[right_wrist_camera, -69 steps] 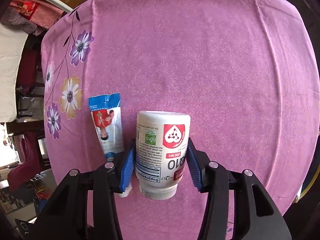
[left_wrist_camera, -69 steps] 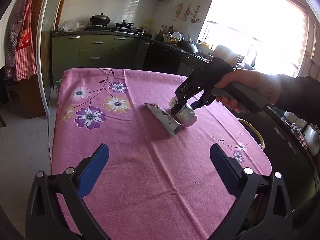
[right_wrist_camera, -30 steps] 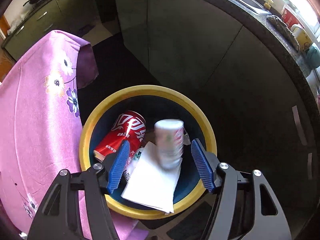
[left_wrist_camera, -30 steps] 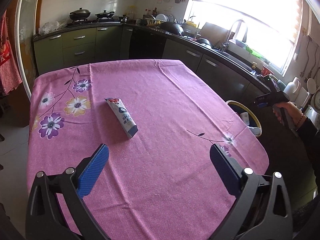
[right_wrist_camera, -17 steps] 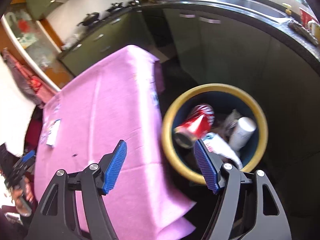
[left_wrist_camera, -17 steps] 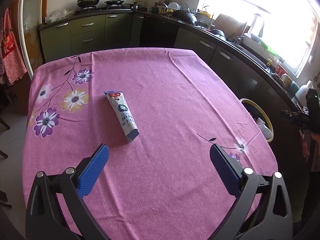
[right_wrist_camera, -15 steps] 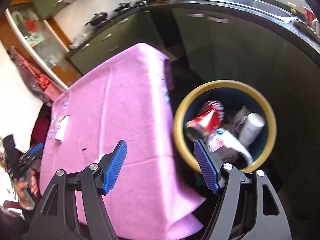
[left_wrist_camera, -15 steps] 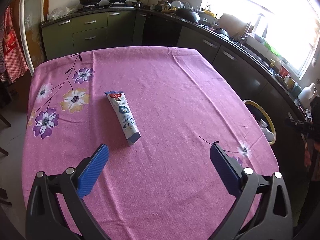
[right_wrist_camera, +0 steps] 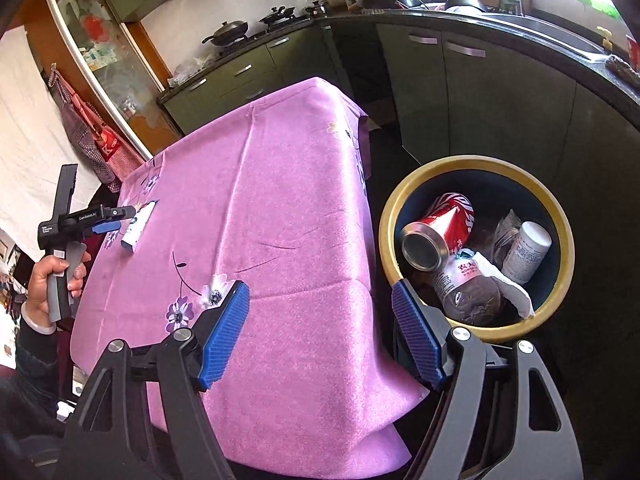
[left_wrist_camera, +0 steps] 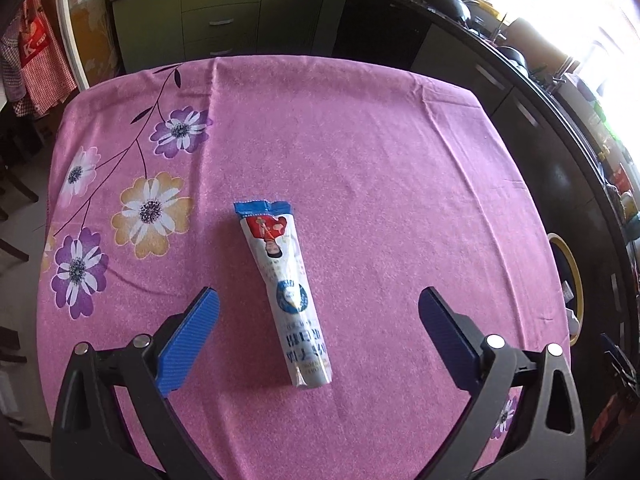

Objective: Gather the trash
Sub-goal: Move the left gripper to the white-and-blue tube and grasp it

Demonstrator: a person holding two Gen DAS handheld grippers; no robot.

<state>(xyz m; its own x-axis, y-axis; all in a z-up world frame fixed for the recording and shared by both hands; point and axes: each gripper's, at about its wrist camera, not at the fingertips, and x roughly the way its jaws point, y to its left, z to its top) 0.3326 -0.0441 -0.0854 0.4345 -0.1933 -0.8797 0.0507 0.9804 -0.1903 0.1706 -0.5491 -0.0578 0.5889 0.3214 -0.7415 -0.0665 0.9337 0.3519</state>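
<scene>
A white and blue tube [left_wrist_camera: 285, 292] lies on the pink flowered tablecloth [left_wrist_camera: 380, 184], its cap end toward me. My left gripper [left_wrist_camera: 316, 320] is open and empty, its blue pads either side of the tube's near half, just above it. In the right wrist view the tube [right_wrist_camera: 136, 226] shows at the table's far left with the left gripper [right_wrist_camera: 110, 220] by it. My right gripper [right_wrist_camera: 320, 320] is open and empty, off the table's corner beside the yellow-rimmed bin [right_wrist_camera: 560, 232]. The bin holds a white pill bottle [right_wrist_camera: 526, 252], a red can [right_wrist_camera: 438, 232], a plastic bottle [right_wrist_camera: 468, 284] and paper.
The bin [left_wrist_camera: 576, 280] stands on the floor past the table's right edge. Dark green kitchen cabinets [left_wrist_camera: 224, 20] line the back and right walls. A red checked apron [left_wrist_camera: 34, 68] hangs at the far left. The counter [right_wrist_camera: 520, 20] carries pans and a sink.
My left gripper has come forward and down over the tube, which now lies between its pads. My right gripper has pulled back from the bin after dropping the pill bottle.
</scene>
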